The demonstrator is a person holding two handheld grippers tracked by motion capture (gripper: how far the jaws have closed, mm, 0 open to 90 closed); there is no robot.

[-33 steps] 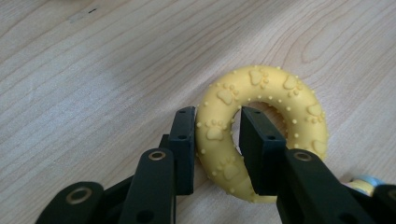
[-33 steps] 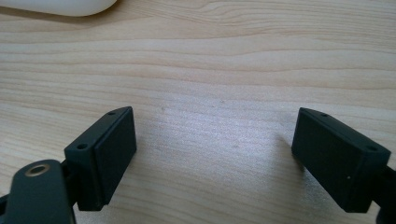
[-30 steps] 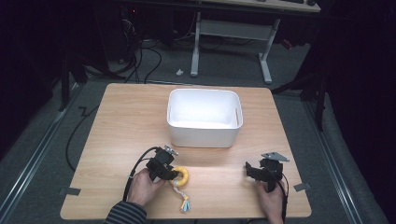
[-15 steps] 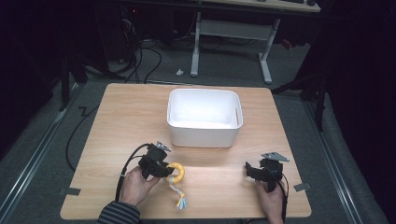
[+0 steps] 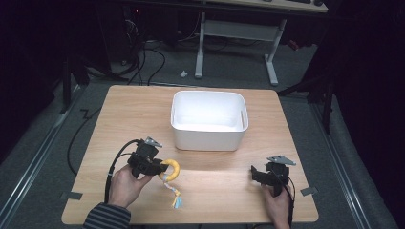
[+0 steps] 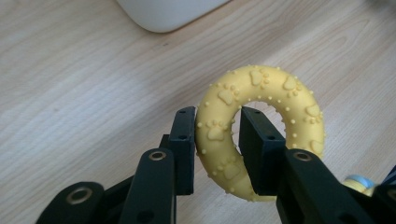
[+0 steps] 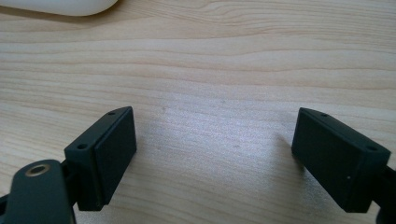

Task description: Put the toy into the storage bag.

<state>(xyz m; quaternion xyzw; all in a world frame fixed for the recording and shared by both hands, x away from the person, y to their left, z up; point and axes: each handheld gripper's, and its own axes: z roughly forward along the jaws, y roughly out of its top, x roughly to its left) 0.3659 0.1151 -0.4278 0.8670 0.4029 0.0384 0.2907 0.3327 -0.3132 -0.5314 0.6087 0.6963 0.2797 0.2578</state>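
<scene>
The person's left hand (image 5: 125, 183) is holding the left gripper (image 5: 160, 167) low over the wooden table (image 5: 133, 109), and its two black jaws are pinching the yellow ring toy (image 6: 261, 126), one jaw pressing the outside of the rubber band, the other sitting inside the ring's hole. The ring is studded with little bumps and paw prints, and it is sticking out just ahead of the jaws, with its knotted rope tail (image 5: 173, 191) trailing back toward the person. Beyond the ring, a little further out from that gripper, the white bin (image 5: 208, 120) is standing on the table, its rounded corner showing at the top of the left gripper view. Well off to the side, the right hand (image 5: 277, 207) is keeping the right gripper (image 7: 215, 154) near the table surface, its jaws standing wide apart with bare wood between them, and the bin's edge is lying ahead of it
</scene>
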